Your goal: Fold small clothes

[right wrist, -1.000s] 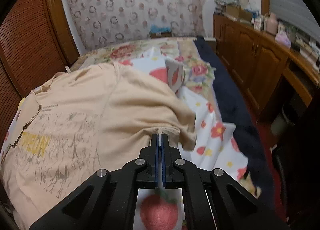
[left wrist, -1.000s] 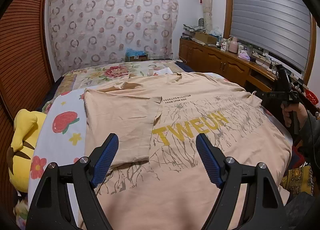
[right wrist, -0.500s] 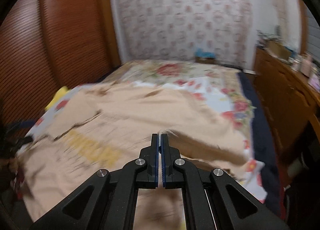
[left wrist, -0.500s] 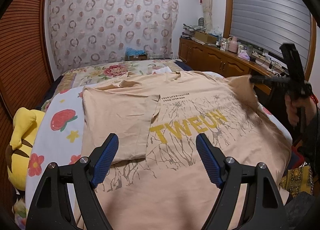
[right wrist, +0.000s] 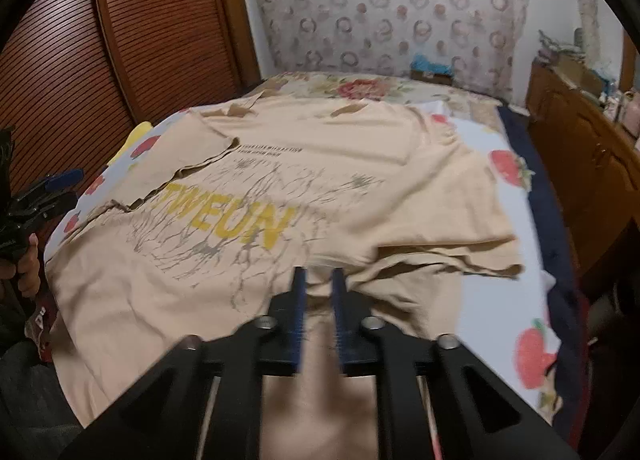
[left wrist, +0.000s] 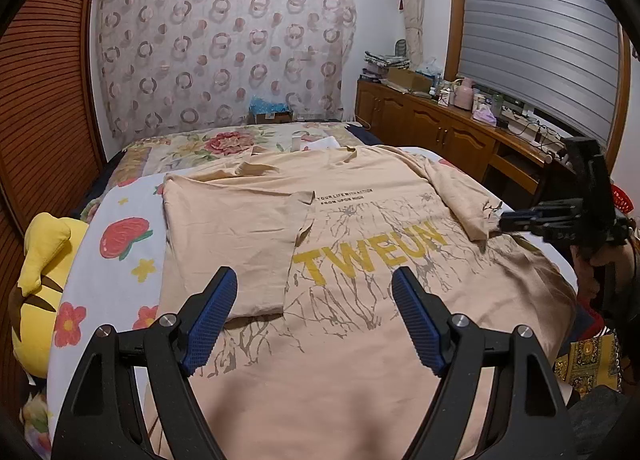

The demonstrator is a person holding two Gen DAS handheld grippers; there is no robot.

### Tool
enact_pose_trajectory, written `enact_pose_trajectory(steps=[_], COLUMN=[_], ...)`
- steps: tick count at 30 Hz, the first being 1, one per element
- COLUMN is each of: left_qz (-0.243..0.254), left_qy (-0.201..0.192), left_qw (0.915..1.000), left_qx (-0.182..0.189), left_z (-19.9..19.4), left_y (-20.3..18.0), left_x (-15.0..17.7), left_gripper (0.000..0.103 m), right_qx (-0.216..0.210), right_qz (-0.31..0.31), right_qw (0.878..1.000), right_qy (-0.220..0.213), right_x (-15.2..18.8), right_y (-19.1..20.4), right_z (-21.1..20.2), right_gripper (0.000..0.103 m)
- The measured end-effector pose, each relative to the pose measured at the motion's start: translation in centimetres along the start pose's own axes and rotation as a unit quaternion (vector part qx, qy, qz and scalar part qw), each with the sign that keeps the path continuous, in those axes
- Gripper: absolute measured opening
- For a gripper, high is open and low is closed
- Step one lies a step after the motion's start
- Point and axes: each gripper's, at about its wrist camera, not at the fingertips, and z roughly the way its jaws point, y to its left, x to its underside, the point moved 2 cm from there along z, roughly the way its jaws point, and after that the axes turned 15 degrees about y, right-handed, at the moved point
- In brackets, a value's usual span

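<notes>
A beige T-shirt [left wrist: 360, 252] with yellow letters lies spread on the bed, also in the right wrist view [right wrist: 280, 188]. Its left side is folded in over the body [left wrist: 228, 236]. Its right sleeve [left wrist: 464, 200] is folded in onto the print. My left gripper [left wrist: 312, 316] is open and empty above the shirt's near part. My right gripper [right wrist: 319, 312] has its jaws a little apart, with sleeve fabric lying loose just beyond them; it also shows in the left wrist view [left wrist: 504, 222] at the sleeve's tip.
A yellow plush toy [left wrist: 36, 284] lies at the bed's left edge. A floral sheet [left wrist: 116, 256] covers the bed. Wooden cabinets [left wrist: 440, 136] with clutter line the right wall. A slatted wooden wardrobe [right wrist: 120, 40] stands on the left.
My right gripper carried the right sleeve up and inward over the shirt, then opened a little and let it go. My left gripper stayed open and almost still.
</notes>
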Motion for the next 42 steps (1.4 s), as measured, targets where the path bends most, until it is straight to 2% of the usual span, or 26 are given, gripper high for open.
enact_pose_trajectory(steps=[3,6,8,12,18,19,20,21,22,24,30,35,39,40,42], left_qz=[0.000,-0.001,-0.002,-0.003,-0.006,-0.006,-0.007,-0.007,-0.008,-0.009,-0.016,-0.019,-0.021,-0.022,-0.023], left_qy=[-0.001,-0.001,-0.001,0.002,0.008,0.008,0.008,0.007,0.006,0.007,0.006,0.005,0.007,0.008,0.010], left_qw=[1.0000,1.0000,1.0000,1.0000,0.9999,0.9999,0.9999,0.9999,0.9999,0.9999,0.9999,0.9998,0.9997,0.9997,0.9997], left_qx=[-0.001,0.000,0.000,-0.001,-0.002,-0.002,-0.003,-0.003,-0.003,-0.003,-0.001,0.001,0.002,0.003,0.003], left_z=[0.0,0.0,0.0,0.2,0.5,0.5,0.5,0.5,0.5,0.6,0.6,0.6,0.6,0.6,0.7], left_y=[0.0,0.0,-0.1,-0.5,-0.5,-0.4,-0.5,-0.4,-0.4,-0.3,0.2,0.6,0.8,0.9,1.0], left_x=[0.0,0.0,0.1,0.1,0.3,0.3,0.3,0.4,0.4,0.4,0.6,0.8,0.9,0.9,1.0], left_gripper=[0.080,0.080,0.080,0.080,0.080,0.080,0.080,0.080,0.080,0.080,0.080,0.080,0.080,0.080,0.080], right_qx=[0.020,0.055,0.082,0.105,0.094,0.095,0.091,0.081,0.066,0.068,0.046,0.019,-0.002,0.001,0.013], right_qz=[0.008,0.024,0.038,0.079,0.106,0.102,0.102,0.100,0.093,0.078,0.008,-0.041,-0.048,-0.046,-0.045], right_qw=[1.000,0.998,0.996,0.991,0.989,0.989,0.989,0.990,0.992,0.993,0.999,0.999,0.999,0.999,0.999], right_qy=[-0.020,-0.028,-0.020,0.012,0.052,0.048,0.049,0.050,0.056,0.055,0.012,0.008,0.011,0.007,0.008], right_x=[-0.3,-0.3,-0.4,-1.1,-3.0,-3.3,-3.7,-4.0,-4.3,-5.3,-10.0,-14.4,-17.3,-17.9,-18.1], right_y=[-0.7,-2.2,-3.6,-7.2,-9.0,-8.9,-8.9,-8.8,-8.5,-7.5,-1.8,3.5,6.0,6.3,6.2], right_z=[-2.0,-2.9,-2.3,0.2,3.6,3.7,3.6,3.5,3.6,3.4,1.1,2.0,3.2,3.4,3.7], right_gripper=[0.039,0.040,0.040,0.040,0.040,0.038,0.029,0.004,0.003,0.003,0.003,0.003,0.003,0.006,0.025])
